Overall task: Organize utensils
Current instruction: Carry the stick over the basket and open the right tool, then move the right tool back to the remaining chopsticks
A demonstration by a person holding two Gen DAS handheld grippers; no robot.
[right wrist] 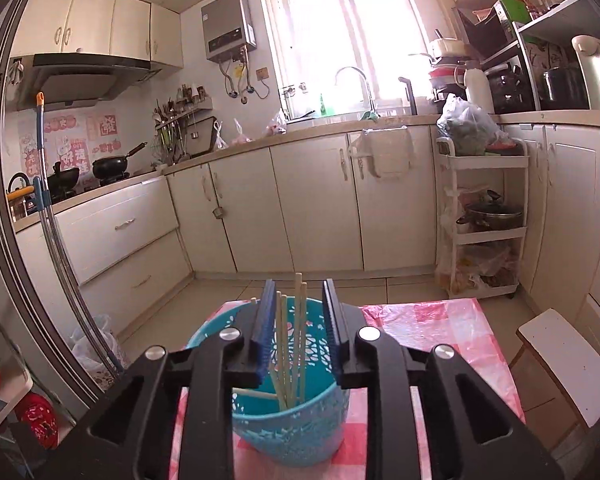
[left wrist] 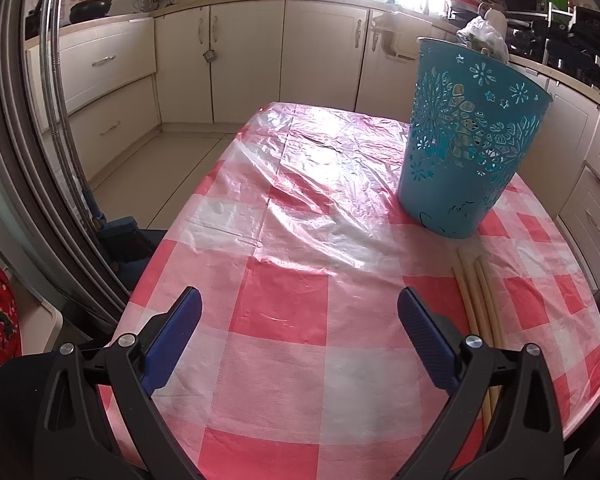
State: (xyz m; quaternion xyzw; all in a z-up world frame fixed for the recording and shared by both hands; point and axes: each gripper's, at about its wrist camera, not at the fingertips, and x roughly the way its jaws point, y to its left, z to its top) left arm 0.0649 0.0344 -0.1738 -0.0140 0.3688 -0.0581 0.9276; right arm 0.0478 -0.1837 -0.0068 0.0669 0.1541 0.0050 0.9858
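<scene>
Nearest to me, the left gripper (left wrist: 300,320) hangs low over the worktop (left wrist: 280,360) with its blue fingers (left wrist: 180,328) spread wide and nothing between them. Just off its right finger lie the loose chopsticks (left wrist: 476,300), a small pale bundle flat on the checked cloth. Their long axis runs almost straight away from the gripper, from the near edge of the worktop up to the foot of the teal basket (left wrist: 460,152), where their far tips touch or nearly touch its base. So the bundle sits to the right of the left fingers and parallel to them, not across the gap; I judge a sideways shift to the right would be needed, with the fingers closing across the sticks' width.

Further off, the right gripper (right wrist: 298,320) hovers directly above the mouth of the same basket (right wrist: 288,432). Its fingers are parted with a narrow gap; several chopsticks (right wrist: 296,344) stand upright in the basket and rise into that gap, but I cannot tell whether either finger touches them, and they look released rather than pinched. The left hand is plainly the nearer one to the sticks still on the cloth
</scene>
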